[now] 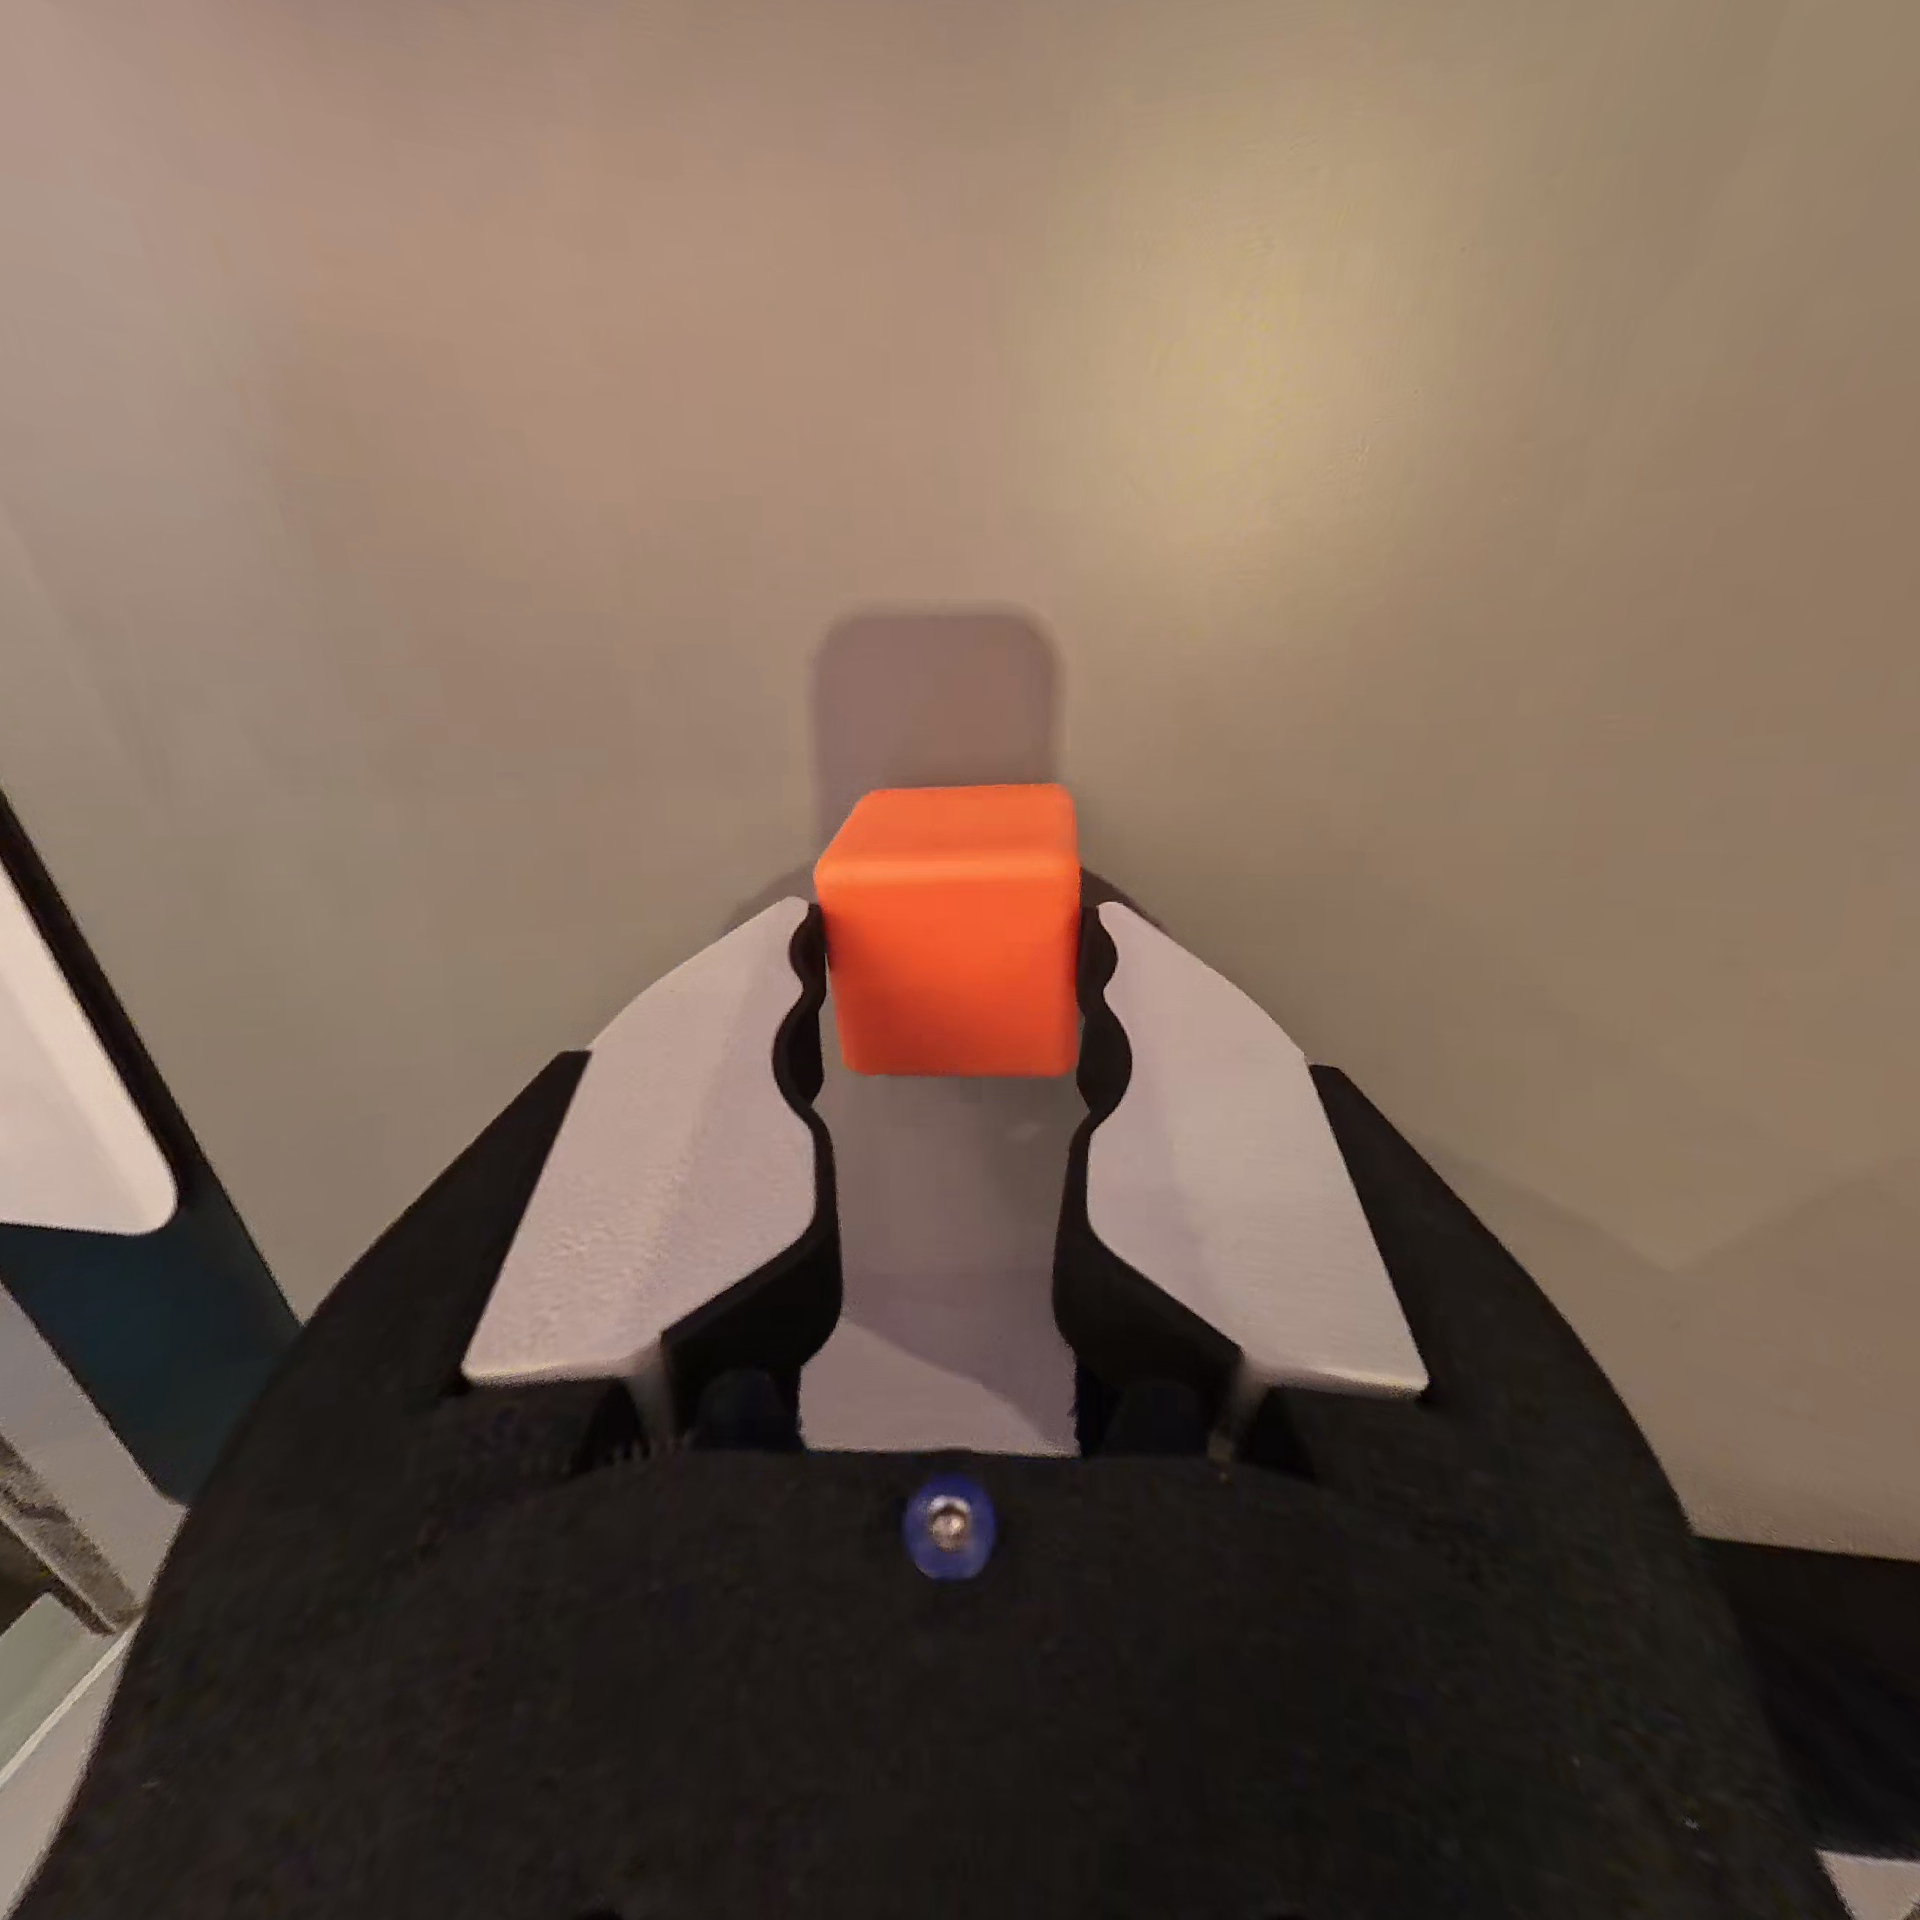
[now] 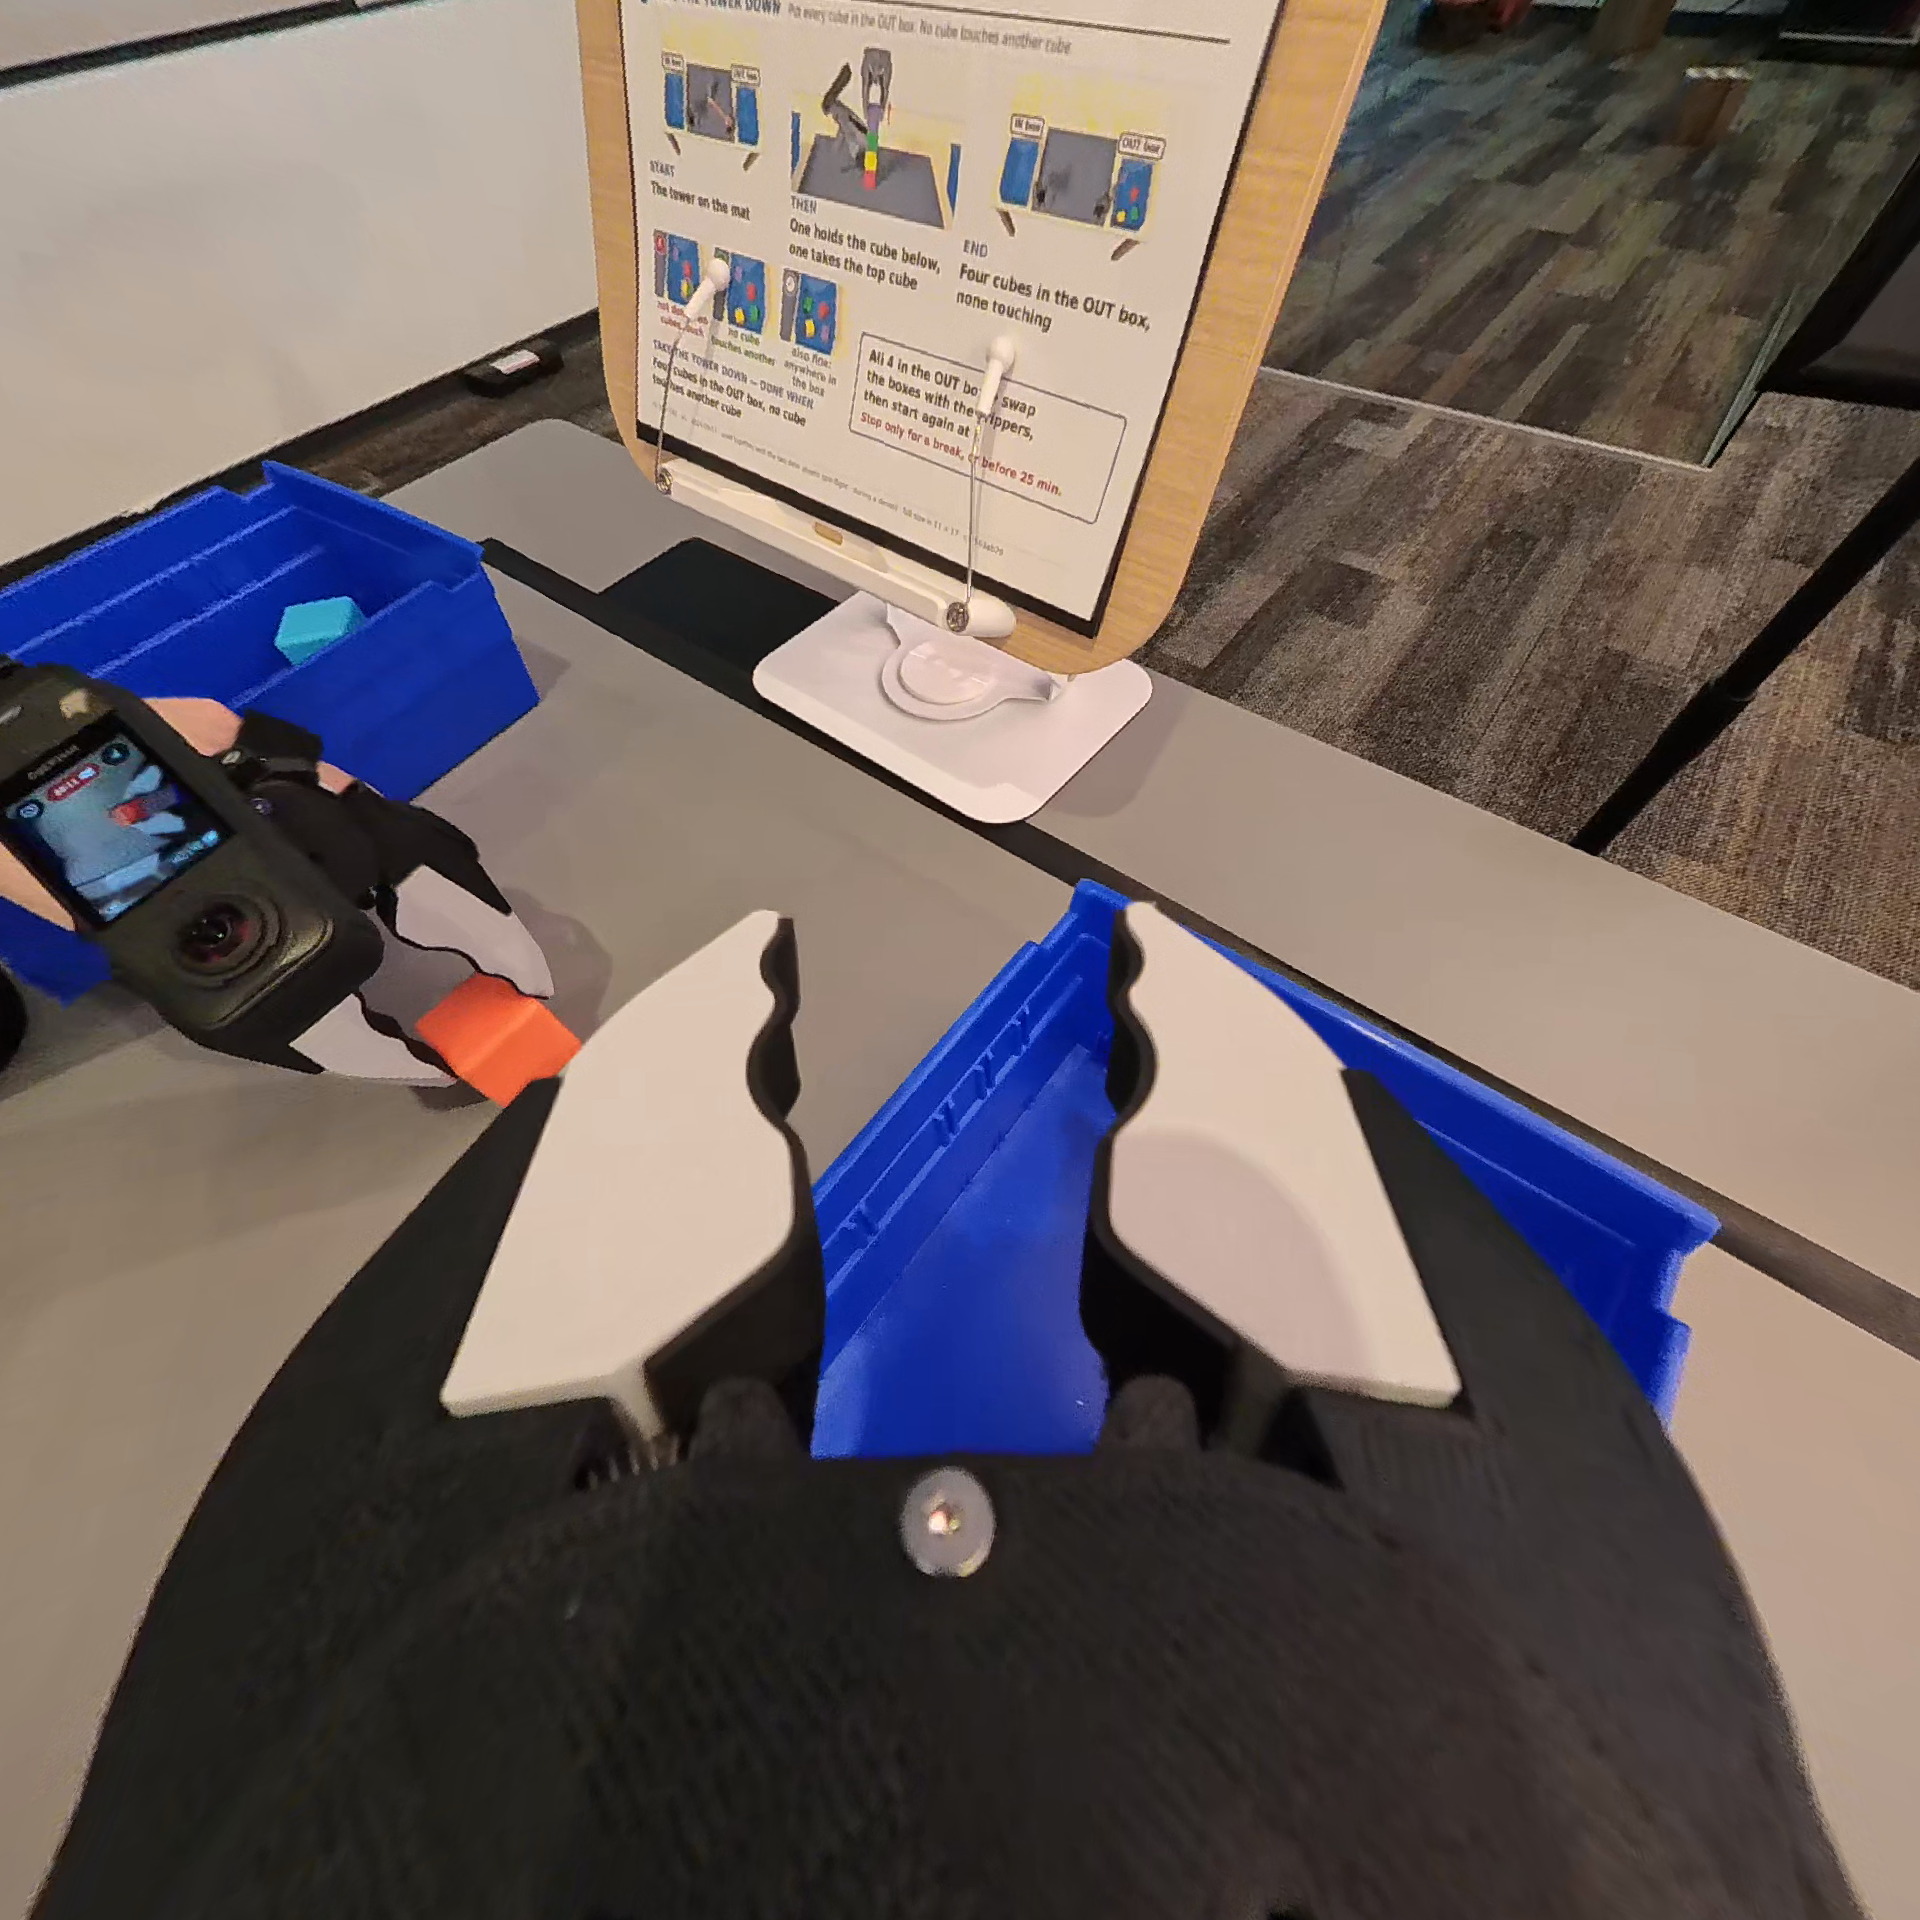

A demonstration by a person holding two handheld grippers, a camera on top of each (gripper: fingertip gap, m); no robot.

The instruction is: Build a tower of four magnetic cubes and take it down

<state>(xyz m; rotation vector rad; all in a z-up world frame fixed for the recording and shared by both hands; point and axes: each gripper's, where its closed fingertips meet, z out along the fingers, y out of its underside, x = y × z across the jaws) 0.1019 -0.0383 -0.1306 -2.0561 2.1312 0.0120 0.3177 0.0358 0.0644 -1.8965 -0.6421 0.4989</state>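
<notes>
Left gripper (image 1: 948,971): jaws pinching the orange cube (image 1: 948,935) on its two side faces, near the tips. In the left wrist view the cube sits level, top face visible, over the grey counter (image 1: 1351,520), with a shadow cast behind and beneath it. Cannot tell from that view whether the cube touches the counter. In the right wrist view the same left gripper (image 2: 473,1023) appears at left, tilted down, cube (image 2: 497,1039) at or very close to the counter surface (image 2: 727,790); contact not confirmed. A camera w/ lit screen (image 2: 135,842) rides on top of that gripper; part of a hand (image 2: 208,727) shows behind it.

Right gripper (image 2: 951,997): jaws spread, nothing between them. It hangs over a blue bin (image 2: 1403,1122) at the right side of the counter; the bin's inner wall and floor show through the gap. No cubes visible in the part of this bin that shows; the rest is hidden by the gripper body.

Second blue bin (image 2: 416,665) at far left of the counter, well apart from the first. One light-blue cube (image 2: 317,629) lies inside it, toward the back. Other contents not visible from this angle.

Rear of counter: instruction sheet on a wood-edged board (image 2: 1288,260), propped on a white stand (image 2: 956,707), between the two bins but farther back. Beyond the counter, patterned dark floor (image 2: 1558,468); white wall (image 2: 260,208) at left.
</notes>
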